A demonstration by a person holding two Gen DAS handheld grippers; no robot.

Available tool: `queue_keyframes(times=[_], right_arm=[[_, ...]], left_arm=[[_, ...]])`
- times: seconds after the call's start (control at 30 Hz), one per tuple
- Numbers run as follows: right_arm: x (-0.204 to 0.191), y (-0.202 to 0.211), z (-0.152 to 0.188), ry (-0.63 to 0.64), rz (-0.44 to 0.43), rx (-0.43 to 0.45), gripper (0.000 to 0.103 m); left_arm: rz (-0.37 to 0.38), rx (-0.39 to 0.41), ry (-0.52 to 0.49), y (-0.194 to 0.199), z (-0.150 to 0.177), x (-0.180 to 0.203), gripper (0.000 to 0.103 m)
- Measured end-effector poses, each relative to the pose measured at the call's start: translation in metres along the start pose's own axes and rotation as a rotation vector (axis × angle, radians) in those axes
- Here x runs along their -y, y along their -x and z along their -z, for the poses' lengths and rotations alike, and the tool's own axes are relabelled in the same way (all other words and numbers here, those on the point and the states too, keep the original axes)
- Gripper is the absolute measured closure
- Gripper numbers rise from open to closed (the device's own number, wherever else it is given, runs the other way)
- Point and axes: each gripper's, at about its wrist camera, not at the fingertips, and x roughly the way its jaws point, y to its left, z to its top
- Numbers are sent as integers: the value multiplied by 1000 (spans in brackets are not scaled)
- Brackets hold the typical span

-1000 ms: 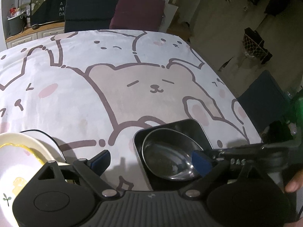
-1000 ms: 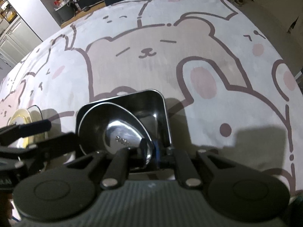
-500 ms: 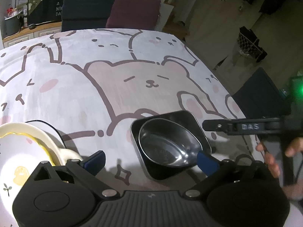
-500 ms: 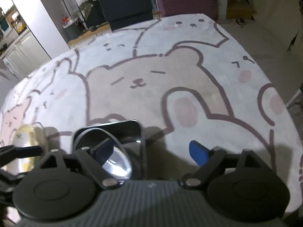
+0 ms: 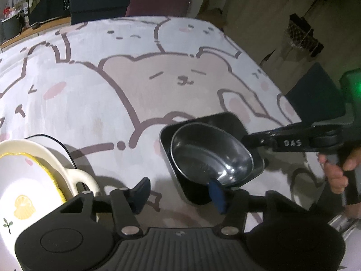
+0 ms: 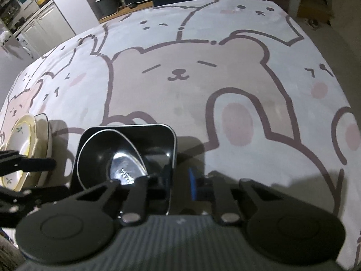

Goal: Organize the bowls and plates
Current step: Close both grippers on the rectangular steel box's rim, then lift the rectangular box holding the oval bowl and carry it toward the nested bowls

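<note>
Table [image 6: 203, 90], under a bear-print cloth, carried two groups, apparently sorted by material: cream plates [image 5: 24, 180] stacked at its left, and a steel bowl [image 5: 209, 155] nested tilted in a dark square tray [image 6: 167, 133] nearer the middle. Right claw [image 6: 178, 180] was closing astride the tray's right wall, pads seemingly not yet pressing, probably to shift the metal pair together. Left claw [image 5: 180, 192] was also closing, on nothing. Only the left view showed the plates' lemon print; only the right showed the wall between the claw's fingers.
</note>
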Motion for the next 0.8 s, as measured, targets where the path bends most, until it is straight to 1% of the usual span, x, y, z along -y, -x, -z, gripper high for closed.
queue_keyframes(times=[0.1,0.27,0.33,0.47,0.57,0.67,0.8], right_arm=[[-1,1,0,4,-14,-1,88],[-1,1,0,14,-22,1,92],[-1,1,0,18,-27,0,92],[0,1,1,13,-34,2,93],[0,1,2,13,-29,6,92],[-1,2,4,4,-11,14,91],[-2,2,6,-4,-8,18,91]], left_arm=[[-19,-21,-12,-6,0,1,52],[-46,-46,-31,-15,-1,4,53],[-55,-54,-38,-19,-2,6,57],[-80,-63,-41,-28,-5,7,59],[-100,-56,-40,-31,-10,9,60],[-117,-53,-32,-34,-14,8,64],[-108,-54,-9,-36,-16,5,76]])
